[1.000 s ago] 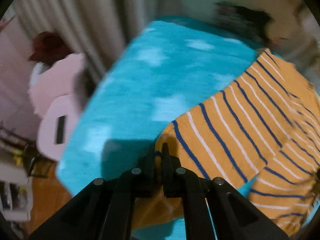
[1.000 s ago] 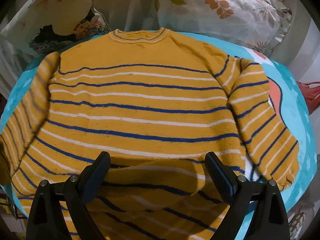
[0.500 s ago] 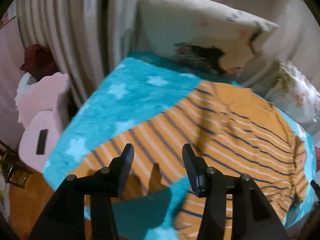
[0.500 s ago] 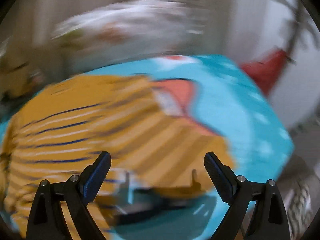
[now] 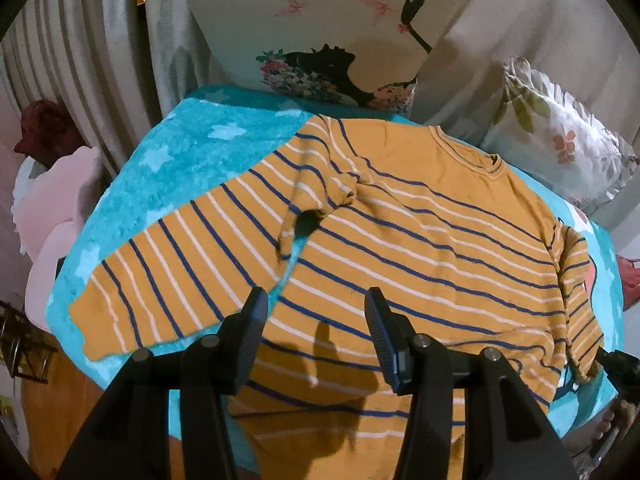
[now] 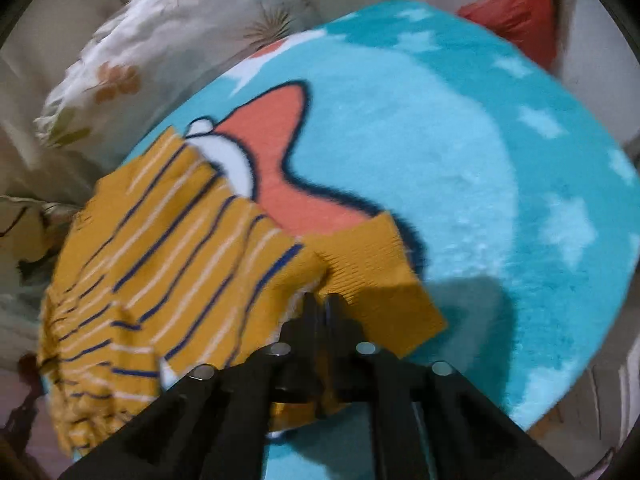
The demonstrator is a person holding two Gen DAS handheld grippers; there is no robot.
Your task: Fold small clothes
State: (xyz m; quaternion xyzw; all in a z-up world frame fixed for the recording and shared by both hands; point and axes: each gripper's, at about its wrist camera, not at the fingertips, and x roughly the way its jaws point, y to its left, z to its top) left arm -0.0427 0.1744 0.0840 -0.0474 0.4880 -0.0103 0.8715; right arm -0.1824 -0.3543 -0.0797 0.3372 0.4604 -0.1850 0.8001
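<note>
Mustard-yellow striped sweater (image 5: 400,240) lies spread on a turquoise star-print blanket (image 5: 180,152); the left gripper (image 5: 316,320) hovers part-open and empty above its hem, while the right gripper (image 6: 322,304) has just closed, pinching the sleeve cuff (image 6: 372,280).

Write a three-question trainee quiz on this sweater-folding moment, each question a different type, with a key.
1. True or false: the right gripper is shut on the sweater.
2. Which sleeve lies stretched out flat? A) the one by the pink chair B) the one by the leaf pillow
3. Fill in: the left gripper is ____ above the sweater.

Key
1. True; its jaws have just been closing and pinch the plain yellow cuff.
2. A
3. open
</note>
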